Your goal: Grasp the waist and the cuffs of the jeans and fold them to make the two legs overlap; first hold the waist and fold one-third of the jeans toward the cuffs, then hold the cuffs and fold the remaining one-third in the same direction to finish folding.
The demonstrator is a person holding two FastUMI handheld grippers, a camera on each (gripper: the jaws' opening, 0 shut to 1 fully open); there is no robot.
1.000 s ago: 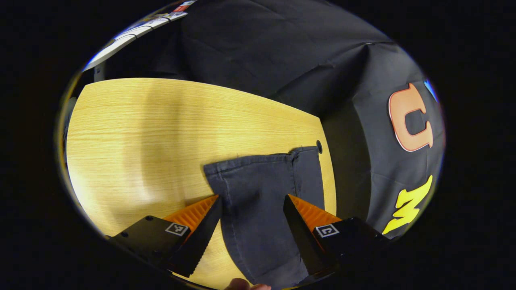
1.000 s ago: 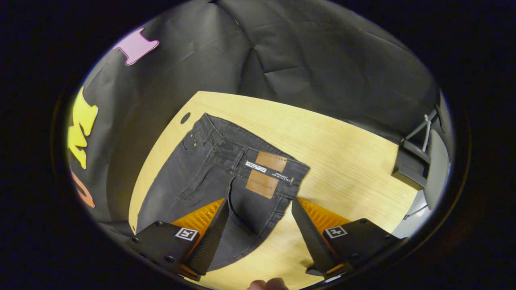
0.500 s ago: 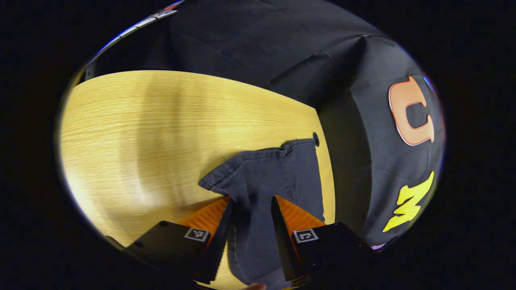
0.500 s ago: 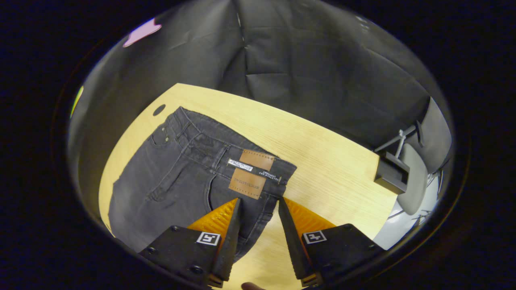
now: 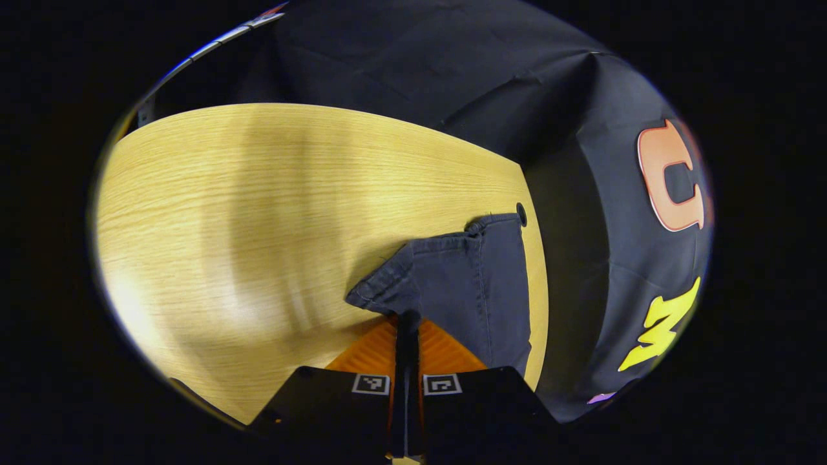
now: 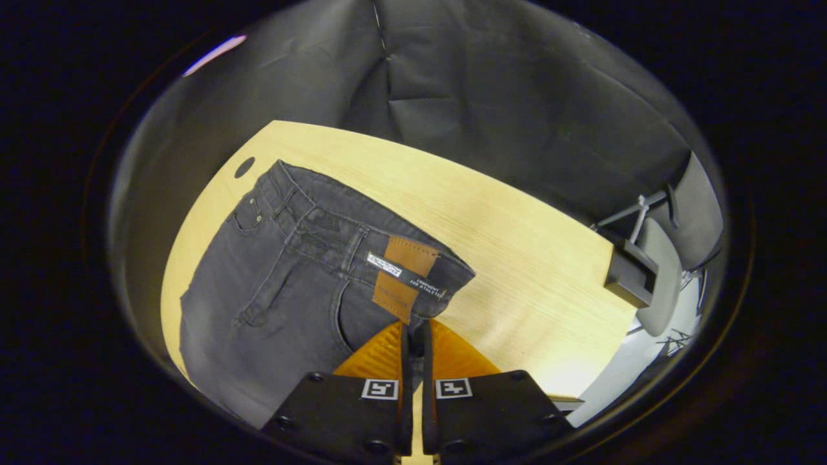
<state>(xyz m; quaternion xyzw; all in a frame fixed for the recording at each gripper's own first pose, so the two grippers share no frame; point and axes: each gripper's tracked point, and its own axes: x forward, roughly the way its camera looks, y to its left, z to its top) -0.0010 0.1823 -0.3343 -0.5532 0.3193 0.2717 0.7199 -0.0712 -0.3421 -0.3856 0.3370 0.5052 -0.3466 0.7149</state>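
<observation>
Dark grey jeans lie on a light wooden table. In the left gripper view their cuffs point(image 5: 462, 278) sit near the table's right edge, and the near cuff corner is bunched and lifted where my left gripper point(image 5: 407, 320) is shut on it. In the right gripper view the waist point(image 6: 362, 242) with its brown leather patch point(image 6: 402, 274) faces me. My right gripper point(image 6: 413, 329) is shut on the waistband just below that patch, and the fabric there is pulled up slightly.
The table point(image 5: 258, 206) stretches wide to the left of the cuffs. A small round hole point(image 5: 521, 214) marks the table near the cuff edge. A grey chair point(image 6: 652, 271) stands beyond the table's right end. Black cloth walls close in behind.
Both grippers went from wide open to shut. The left closed on the cuff, which bunched and lifted; the right closed on the waistband below the patch.
</observation>
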